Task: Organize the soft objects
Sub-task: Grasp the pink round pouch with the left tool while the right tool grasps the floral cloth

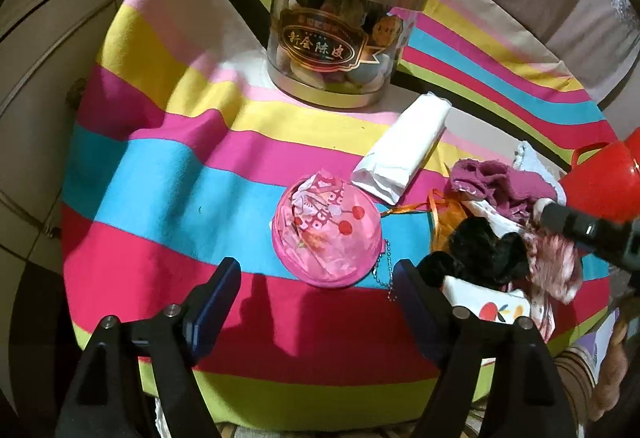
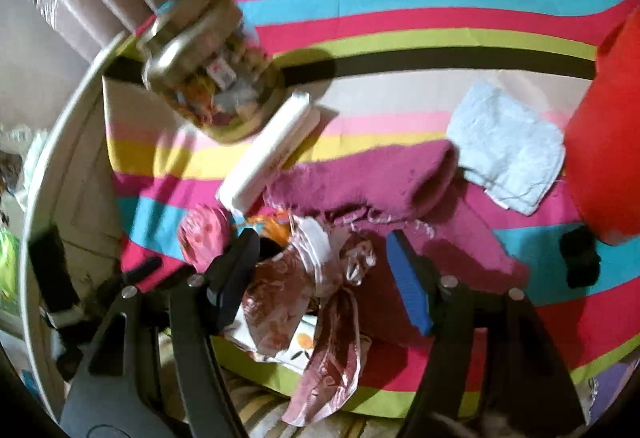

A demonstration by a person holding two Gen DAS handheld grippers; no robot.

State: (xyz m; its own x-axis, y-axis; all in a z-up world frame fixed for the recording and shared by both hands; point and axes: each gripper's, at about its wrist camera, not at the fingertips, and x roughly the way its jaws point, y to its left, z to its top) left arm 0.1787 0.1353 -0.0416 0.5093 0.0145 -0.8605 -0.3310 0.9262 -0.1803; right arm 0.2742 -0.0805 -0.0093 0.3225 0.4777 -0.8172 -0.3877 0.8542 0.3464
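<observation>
Pink and limp, the round pouch (image 1: 326,232) on the striped counter (image 1: 160,174) lies just ahead of my left hand-held gripper (image 1: 316,290), jaws released, so I'd pinch its rim while the right hand-held gripper (image 2: 320,270) hangs unclenched over the crinkly bag (image 2: 280,302).

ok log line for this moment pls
left gripper: open, above pink pouch | right gripper: open, over clothes pile | nothing held

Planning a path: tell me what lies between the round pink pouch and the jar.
Only bare striped cloth between pink pouch and jar, per left wrist view.
</observation>
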